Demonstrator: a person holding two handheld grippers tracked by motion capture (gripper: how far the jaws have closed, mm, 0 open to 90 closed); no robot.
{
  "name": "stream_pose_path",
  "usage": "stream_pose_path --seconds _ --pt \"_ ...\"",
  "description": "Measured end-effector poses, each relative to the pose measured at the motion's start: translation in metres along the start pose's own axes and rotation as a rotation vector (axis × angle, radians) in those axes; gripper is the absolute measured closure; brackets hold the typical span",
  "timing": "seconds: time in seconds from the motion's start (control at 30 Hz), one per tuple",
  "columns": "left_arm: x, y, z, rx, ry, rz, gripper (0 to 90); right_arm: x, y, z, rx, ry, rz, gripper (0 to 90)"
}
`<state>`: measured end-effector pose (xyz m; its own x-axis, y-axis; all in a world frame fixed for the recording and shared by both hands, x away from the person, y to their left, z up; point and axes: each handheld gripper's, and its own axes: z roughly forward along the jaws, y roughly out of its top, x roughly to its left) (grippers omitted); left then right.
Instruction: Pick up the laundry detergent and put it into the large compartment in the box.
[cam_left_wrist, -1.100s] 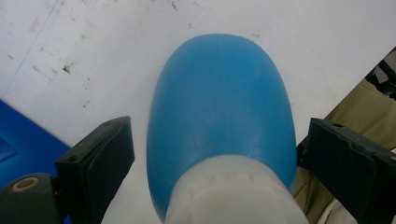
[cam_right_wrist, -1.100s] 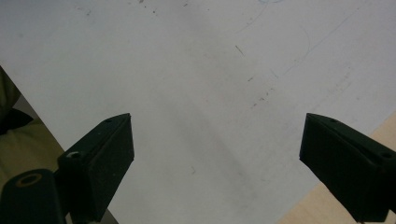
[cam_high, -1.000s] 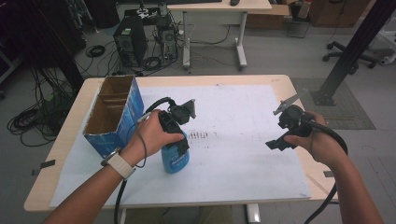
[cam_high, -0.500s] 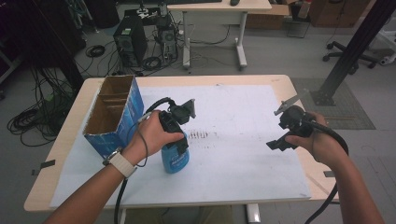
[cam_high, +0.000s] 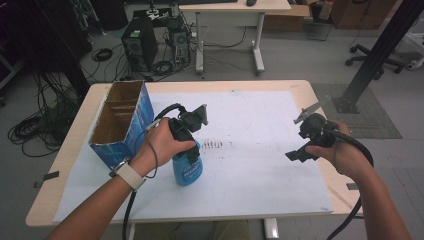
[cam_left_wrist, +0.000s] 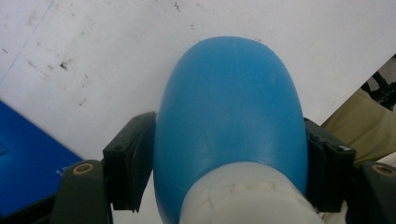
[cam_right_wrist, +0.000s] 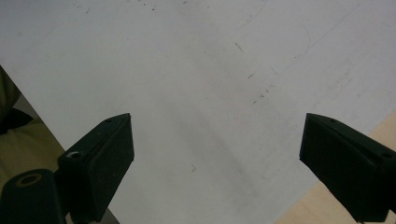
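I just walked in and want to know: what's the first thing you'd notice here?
The bright blue bottle, clamped between the jaws of the left gripper near the middle of the white sheet. Beside it, toward the table's left edge, stands an open blue cardboard box. The right gripper hangs open over bare sheet.

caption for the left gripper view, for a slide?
Left gripper clamped on a blue bottle above the white paper sheet.
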<state>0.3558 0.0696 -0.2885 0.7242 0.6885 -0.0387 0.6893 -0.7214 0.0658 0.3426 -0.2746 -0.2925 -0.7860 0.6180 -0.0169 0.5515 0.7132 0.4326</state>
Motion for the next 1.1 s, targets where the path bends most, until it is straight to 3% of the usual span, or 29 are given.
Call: stream_pose_path --seconds 0.3,1.1 --pt "-0.0014 -0.0002 -0.0007 -0.008 0.002 -0.008 36.6 0.0005 -0.0008 -0.0002 0.0 0.0 0.006 10.1" --pt "0.0014 -0.0024 -0.0085 -0.007 0.005 -0.029 37.2 0.0 0.0007 0.0002 0.0 0.0 0.003 10.1"
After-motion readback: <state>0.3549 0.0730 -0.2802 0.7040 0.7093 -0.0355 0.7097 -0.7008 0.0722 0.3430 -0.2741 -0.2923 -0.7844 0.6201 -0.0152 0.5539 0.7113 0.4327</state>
